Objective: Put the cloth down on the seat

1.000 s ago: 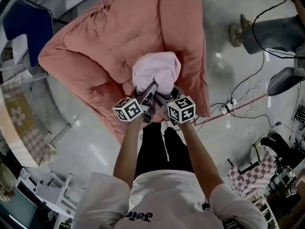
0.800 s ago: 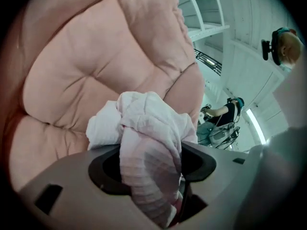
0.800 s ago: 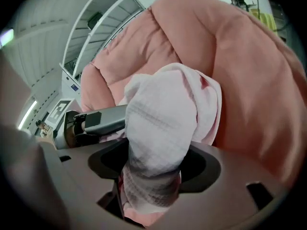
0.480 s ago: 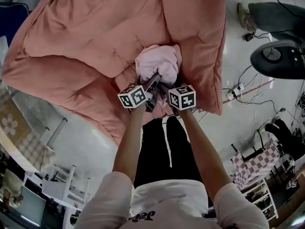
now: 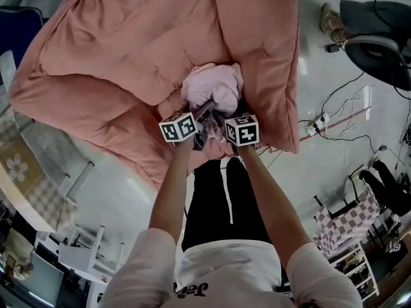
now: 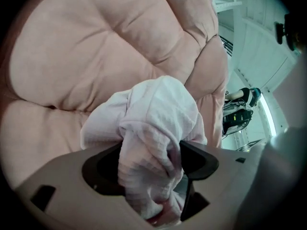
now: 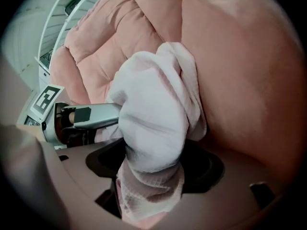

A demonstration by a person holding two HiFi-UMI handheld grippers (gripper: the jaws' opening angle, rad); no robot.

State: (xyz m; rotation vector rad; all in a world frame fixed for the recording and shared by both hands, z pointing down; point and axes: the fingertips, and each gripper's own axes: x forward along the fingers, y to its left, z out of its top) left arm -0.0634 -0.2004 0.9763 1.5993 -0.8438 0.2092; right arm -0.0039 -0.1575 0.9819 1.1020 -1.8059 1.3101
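The pale pink cloth [image 5: 215, 88] lies bunched on the seat of the big salmon padded chair [image 5: 128, 50], in the crease where the seat meets the backrest. Both grippers stand side by side at its near edge. My left gripper [image 5: 205, 110] and right gripper [image 5: 222, 113] have just been opening. In the left gripper view a twist of cloth [image 6: 153, 128] still runs between the spread jaws of the left gripper [image 6: 151, 164]. The right gripper view shows the same: cloth [image 7: 153, 114] lying loosely in the right gripper [image 7: 153, 166], with the left gripper [image 7: 81, 116] beside it.
The chair's right arm cushion [image 5: 263, 63] rises close beside the cloth. Cables and a power strip [image 5: 314, 130] cross the floor at right, near a black fan base [image 5: 379, 50] and a person's shoes [image 5: 334, 21]. A blue chair [image 5: 9, 24] stands at far left.
Both grippers have come down with the cloth, from above the seat onto it. The bundle now rests on the cushion and the jaws stand wider than before.
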